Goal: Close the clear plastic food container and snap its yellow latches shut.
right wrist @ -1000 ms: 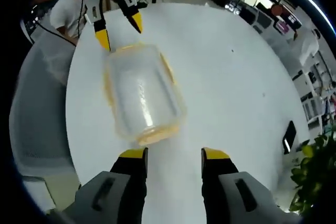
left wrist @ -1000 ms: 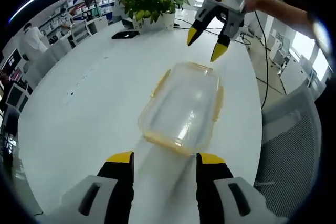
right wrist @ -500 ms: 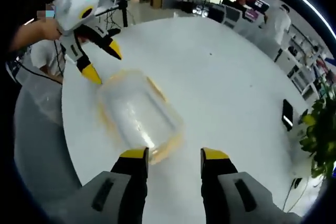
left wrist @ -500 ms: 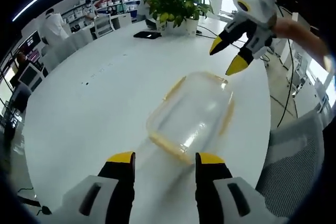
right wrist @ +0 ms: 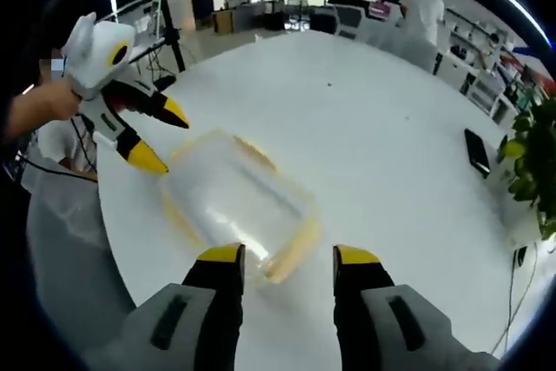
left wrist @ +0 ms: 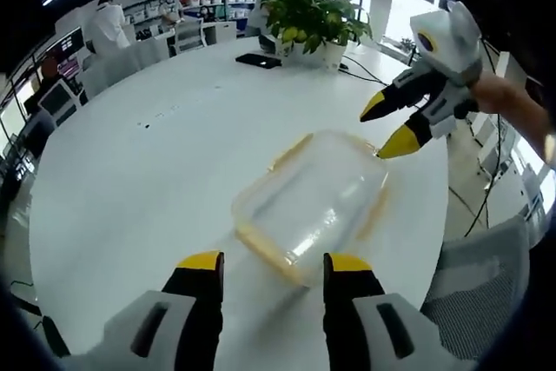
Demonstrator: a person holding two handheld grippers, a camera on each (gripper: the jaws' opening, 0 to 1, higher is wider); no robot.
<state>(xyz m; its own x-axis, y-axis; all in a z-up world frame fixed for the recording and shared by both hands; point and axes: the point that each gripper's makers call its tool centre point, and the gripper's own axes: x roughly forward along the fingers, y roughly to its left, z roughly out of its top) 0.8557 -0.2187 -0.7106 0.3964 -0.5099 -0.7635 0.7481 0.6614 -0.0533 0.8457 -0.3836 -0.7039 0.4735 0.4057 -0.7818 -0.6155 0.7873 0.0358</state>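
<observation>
A clear plastic container point(left wrist: 310, 204) with yellow latches lies on a large white round table point(left wrist: 148, 171), near the table's edge and between the two tools. Its lid sits on top of it. In the left gripper view, yellow latch strips point(left wrist: 290, 153) run along its long sides and a yellow strip point(left wrist: 269, 254) marks the near short end; whether any of them is snapped down cannot be told.

The left tool point(left wrist: 273, 261) rises from the bottom of its own view with its yellow-tipped jaws spread apart and nothing between them. Its tips sit just short of the container's near end, apart from it. In the right gripper view the same tool point(right wrist: 158, 135) comes in from the left, held by a hand point(right wrist: 43, 106), its jaws apart and its lower tip close to the container's point(right wrist: 239, 206) far corner.

The right tool point(right wrist: 287, 255) also stands released, jaws spread and holding nothing, with its tips just beside the container's near end. In the left gripper view it point(left wrist: 388, 124) enters from the right, held by a hand point(left wrist: 508, 102), its lower yellow tip very near the container's far corner; contact cannot be told.

Farther back on the table stand a potted green plant point(left wrist: 311, 16) and a dark flat phone point(left wrist: 259, 60). People in white point(left wrist: 106, 22) and office desks show beyond the table.
</observation>
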